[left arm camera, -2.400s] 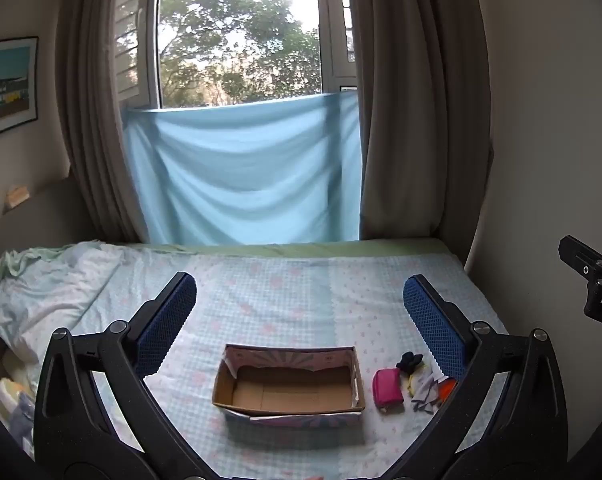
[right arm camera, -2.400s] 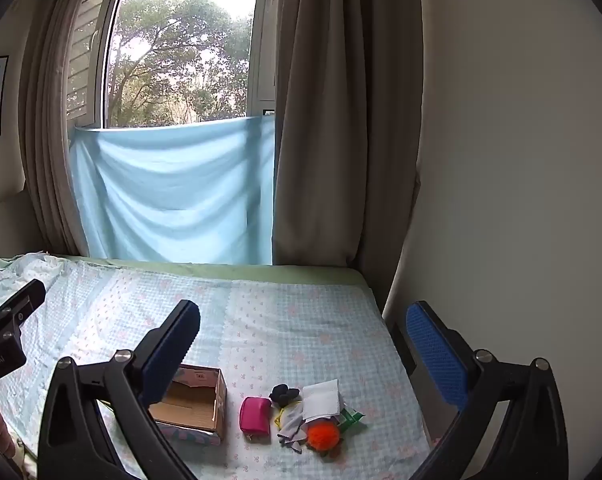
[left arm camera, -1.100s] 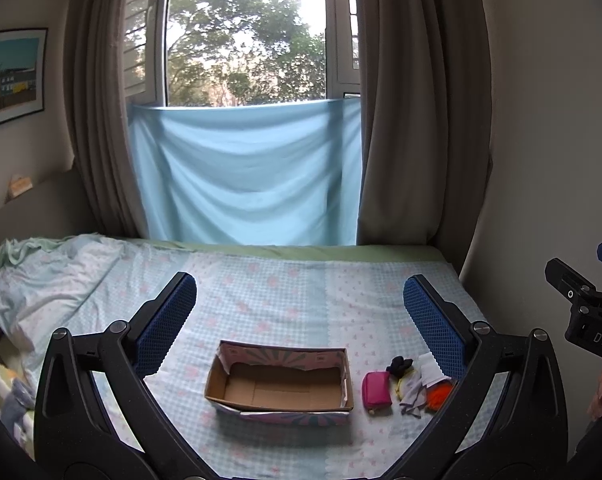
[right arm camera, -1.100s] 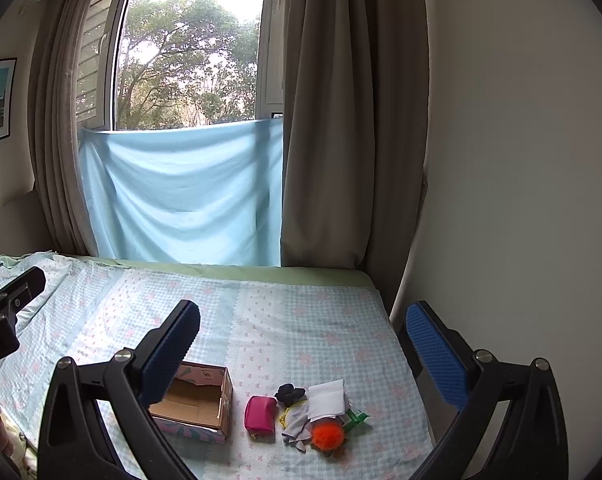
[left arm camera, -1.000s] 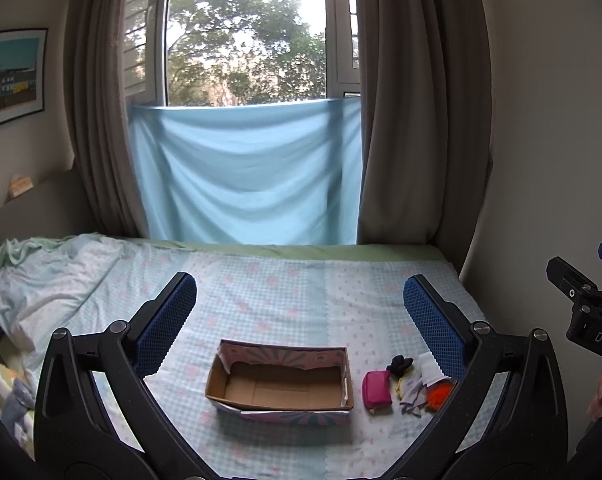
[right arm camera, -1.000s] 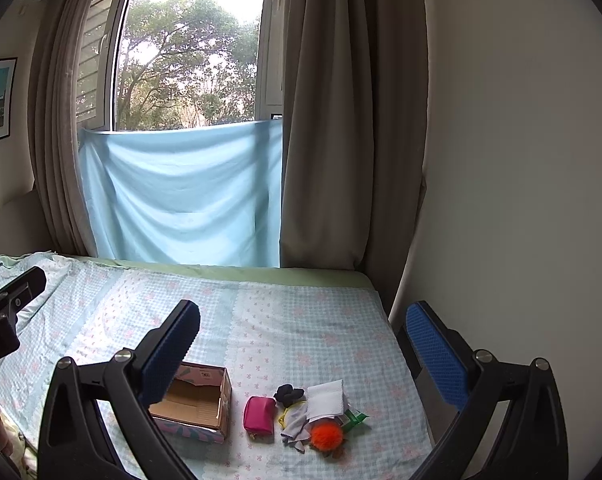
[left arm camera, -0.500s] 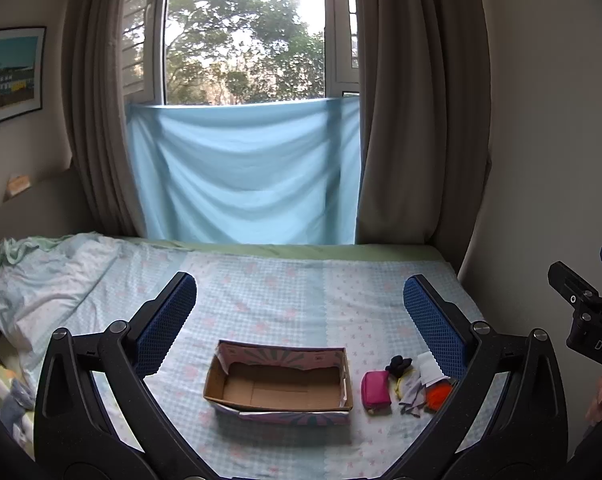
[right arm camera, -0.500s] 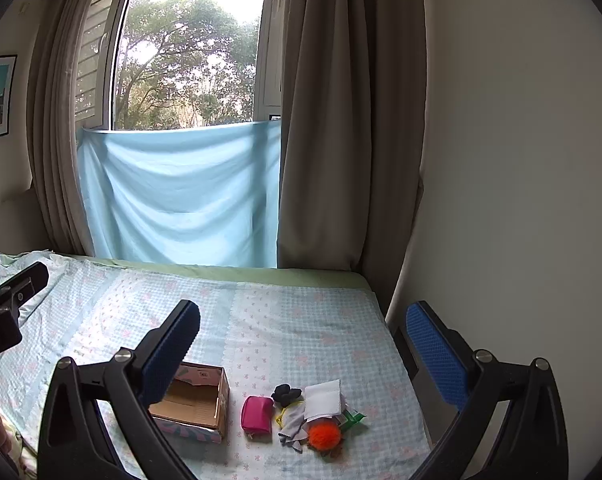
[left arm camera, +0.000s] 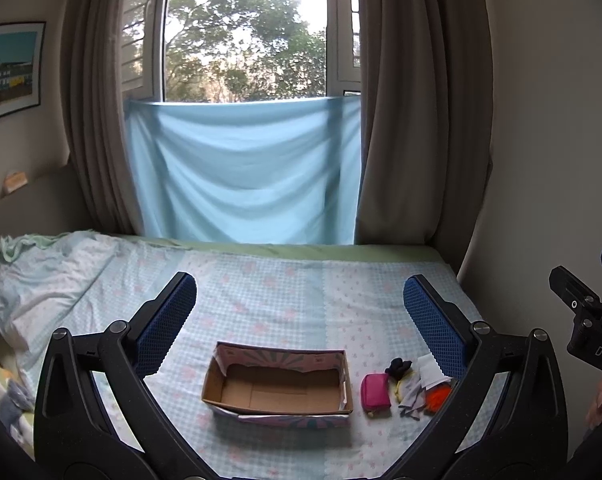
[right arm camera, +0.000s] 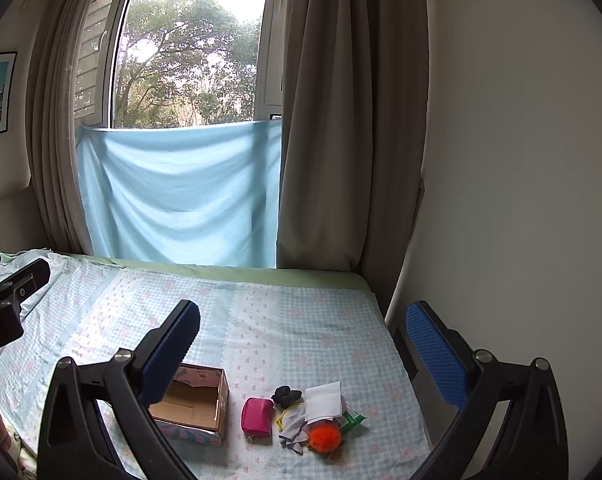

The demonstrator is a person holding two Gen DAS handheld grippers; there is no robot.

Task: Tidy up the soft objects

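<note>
An empty cardboard box (left arm camera: pixel 279 386) (right arm camera: pixel 193 406) sits on the bed. To its right lies a small pile: a pink pouch (left arm camera: pixel 375 389) (right arm camera: pixel 257 416), a black soft item (right arm camera: pixel 285 395), a white folded cloth (right arm camera: pixel 323 398), a grey cloth (right arm camera: pixel 293 426), an orange fluffy ball (right arm camera: pixel 325 438) and a green packet (right arm camera: pixel 351 420). My left gripper (left arm camera: pixel 299 320) is open and empty, held above the box. My right gripper (right arm camera: pixel 301 344) is open and empty, held above the pile.
The bed (left arm camera: pixel 281 292) has a checked sheet; a rumpled duvet (left arm camera: pixel 33 280) lies at its left. A wall (right arm camera: pixel 521 200) borders the bed on the right. A window with curtains (left arm camera: pixel 417 120) and a hung blue cloth (left arm camera: pixel 245 172) stands behind.
Both views have shifted only slightly; the box and pile sit a little lower and nearer in frame than 2.4 s ago. Both grippers stay open and empty.
</note>
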